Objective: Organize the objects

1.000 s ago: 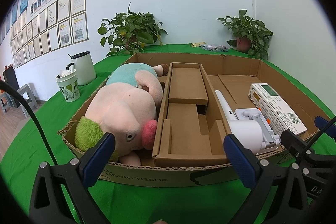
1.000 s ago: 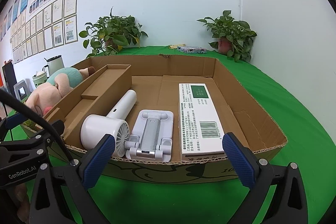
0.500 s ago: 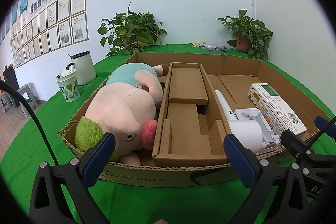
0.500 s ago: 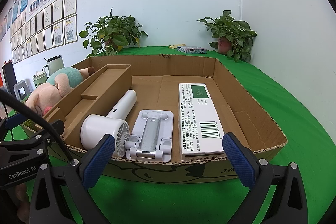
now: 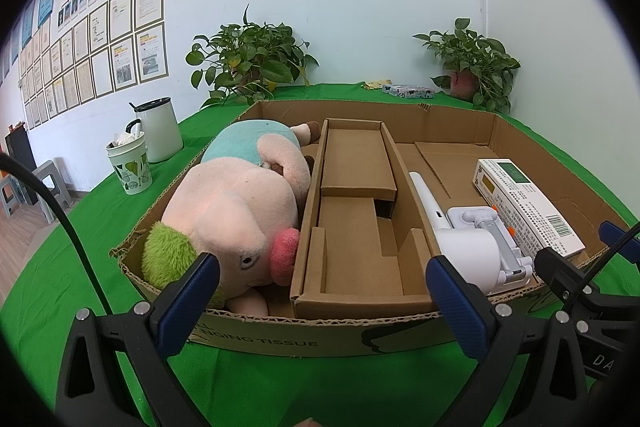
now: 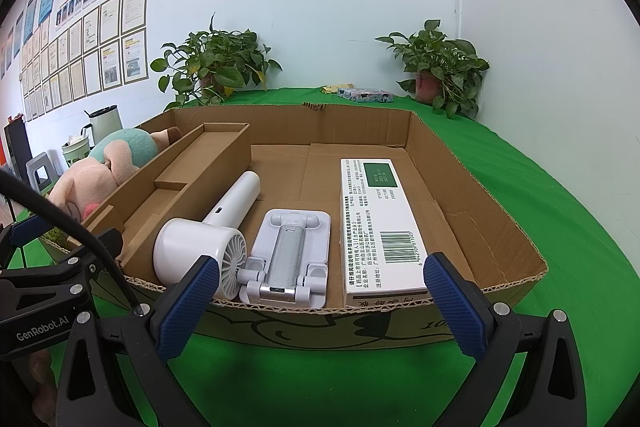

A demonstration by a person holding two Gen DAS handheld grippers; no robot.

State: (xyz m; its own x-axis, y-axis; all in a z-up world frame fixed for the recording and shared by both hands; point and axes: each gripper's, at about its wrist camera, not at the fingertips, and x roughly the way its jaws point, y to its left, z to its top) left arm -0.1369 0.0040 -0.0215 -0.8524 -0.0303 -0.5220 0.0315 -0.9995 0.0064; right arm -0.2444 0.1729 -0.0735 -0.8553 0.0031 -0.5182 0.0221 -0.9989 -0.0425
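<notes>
Objects appear already sorted inside the cardboard box (image 6: pixel 476 187) on the green counter (image 6: pixel 560 211): plush pig (image 5: pixel 236 215) left, fan (image 6: pixel 208 235), phone stand (image 6: pixel 288 255) and carton (image 6: pixel 380 223) right, while both grippers, left gripper (image 5: pixel 320 301) and right gripper (image 6: pixel 320 301), hover before it, jaws wide apart and empty, with little apparently left.

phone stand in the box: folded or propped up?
Folded flat. The phone stand lies level on the box floor between the handheld fan and the medicine box.
</notes>
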